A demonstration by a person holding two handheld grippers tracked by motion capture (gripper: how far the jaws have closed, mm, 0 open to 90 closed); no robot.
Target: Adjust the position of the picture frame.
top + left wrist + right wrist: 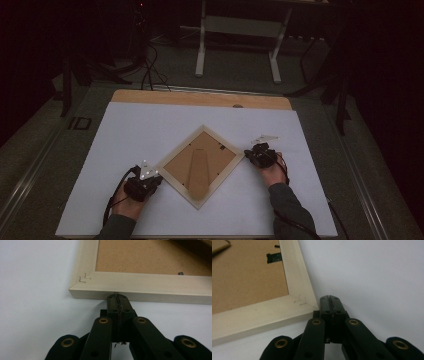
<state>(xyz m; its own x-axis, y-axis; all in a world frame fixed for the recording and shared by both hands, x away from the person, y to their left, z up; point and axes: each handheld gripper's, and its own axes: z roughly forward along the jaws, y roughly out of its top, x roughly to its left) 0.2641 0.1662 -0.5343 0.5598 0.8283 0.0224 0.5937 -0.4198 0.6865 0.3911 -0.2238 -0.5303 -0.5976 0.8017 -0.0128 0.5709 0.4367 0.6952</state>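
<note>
A pale wooden picture frame [172,159] lies face down on the white table top [125,135], turned like a diamond, its brown backing board [210,152] and stand leg [198,172] facing up. My left gripper [159,176] is shut, its tips touching the frame's lower left side [140,287] near the left corner [75,288]. My right gripper [246,153] is also shut, empty, its tips right beside the frame's right corner [310,306]. A black turn clip [273,257] holds the backing there.
A strip of bare wood [200,98] runs along the table's far edge. Beyond it stand a white desk frame [237,30] and dark cables [147,70] on the floor. White surface lies open on all sides of the frame.
</note>
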